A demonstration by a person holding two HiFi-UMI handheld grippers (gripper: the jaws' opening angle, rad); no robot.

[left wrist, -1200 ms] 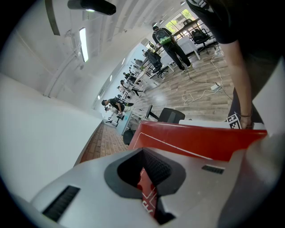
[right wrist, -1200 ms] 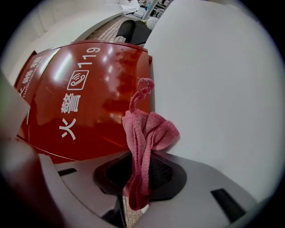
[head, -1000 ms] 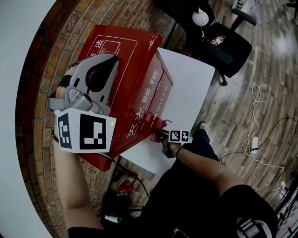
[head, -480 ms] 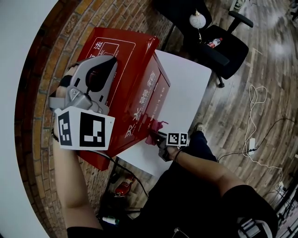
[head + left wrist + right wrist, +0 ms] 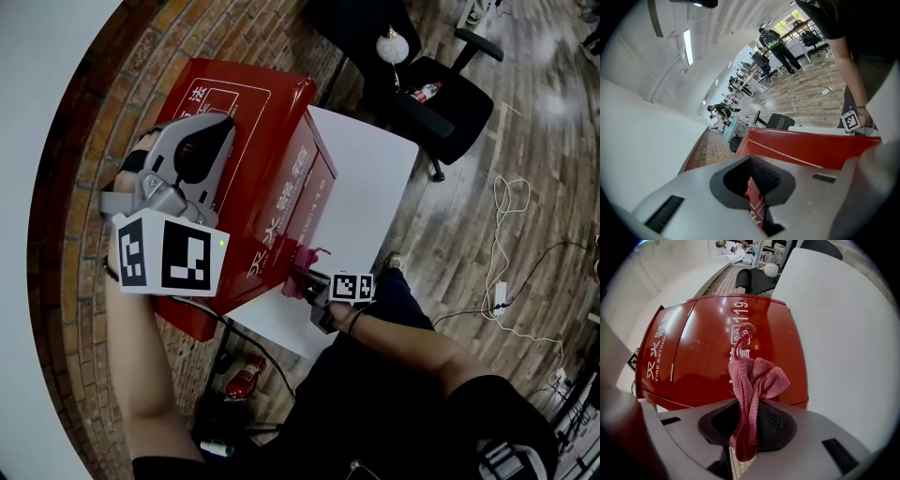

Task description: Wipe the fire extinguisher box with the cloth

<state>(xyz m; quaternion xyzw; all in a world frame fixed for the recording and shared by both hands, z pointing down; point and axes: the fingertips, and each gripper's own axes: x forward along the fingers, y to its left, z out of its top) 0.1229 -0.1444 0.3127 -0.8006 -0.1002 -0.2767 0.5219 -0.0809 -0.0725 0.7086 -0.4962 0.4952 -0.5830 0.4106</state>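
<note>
Red fire extinguisher box (image 5: 267, 131), left hand-held gripper (image 5: 223, 124) closed over its top, right hand-held gripper (image 5: 298, 279) pinching pink cloth (image 5: 307, 257) by its front.

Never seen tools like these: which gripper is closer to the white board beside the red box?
Right. The right gripper, gripping the cloth, is at the red box's front face, right beside the white board. The left gripper is over the box's top, farther away.
</note>
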